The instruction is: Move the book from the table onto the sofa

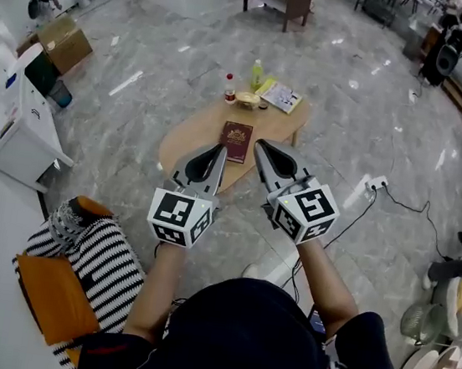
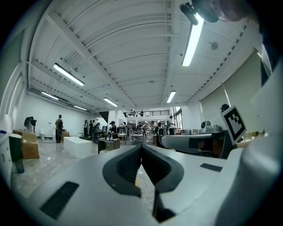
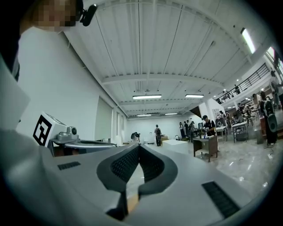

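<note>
Book [image 1: 236,141], dark red, lying flat on the oval wooden table [image 1: 188,140] near two bottles [image 1: 230,88], a bowl [image 1: 247,99] and a magazine [image 1: 281,97]; left gripper [image 1: 219,147] and right gripper [image 1: 260,144] flank it, both clenched shut, gripping nothing.

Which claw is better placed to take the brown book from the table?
Left, probably. The left claw and right claw are shut, empty, both tips appearing close to the book; but the striped seat lies at the person's left.
</note>
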Available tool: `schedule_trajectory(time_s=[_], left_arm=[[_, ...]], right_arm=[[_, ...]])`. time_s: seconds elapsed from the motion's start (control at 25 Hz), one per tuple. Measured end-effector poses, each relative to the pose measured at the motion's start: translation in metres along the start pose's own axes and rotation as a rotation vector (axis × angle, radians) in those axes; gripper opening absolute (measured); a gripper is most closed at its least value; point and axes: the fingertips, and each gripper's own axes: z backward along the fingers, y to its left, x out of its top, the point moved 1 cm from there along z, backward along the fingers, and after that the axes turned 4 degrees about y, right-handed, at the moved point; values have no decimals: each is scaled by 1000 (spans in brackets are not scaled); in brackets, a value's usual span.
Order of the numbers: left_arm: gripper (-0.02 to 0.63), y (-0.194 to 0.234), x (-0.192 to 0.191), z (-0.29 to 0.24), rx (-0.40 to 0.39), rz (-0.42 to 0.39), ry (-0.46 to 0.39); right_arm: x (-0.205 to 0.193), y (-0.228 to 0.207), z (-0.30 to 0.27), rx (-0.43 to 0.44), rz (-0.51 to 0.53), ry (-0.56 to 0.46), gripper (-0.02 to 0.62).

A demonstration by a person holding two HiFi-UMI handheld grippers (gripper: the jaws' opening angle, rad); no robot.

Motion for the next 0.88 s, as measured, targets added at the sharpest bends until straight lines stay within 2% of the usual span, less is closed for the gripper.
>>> schedule_trajectory(time_s=[0.24, 0.56, 0.88], left_arm=[[17, 1, -22, -16, 42, 34, 46], [17, 3, -39, -35, 60, 27, 96], [17, 47, -49, -48, 51, 47, 101]], right_arm=[[-15, -20, -5, 41, -12, 14, 15], [-29, -34, -27, 96, -2, 50, 15], [-36, -28, -75, 95, 37, 74, 15]])
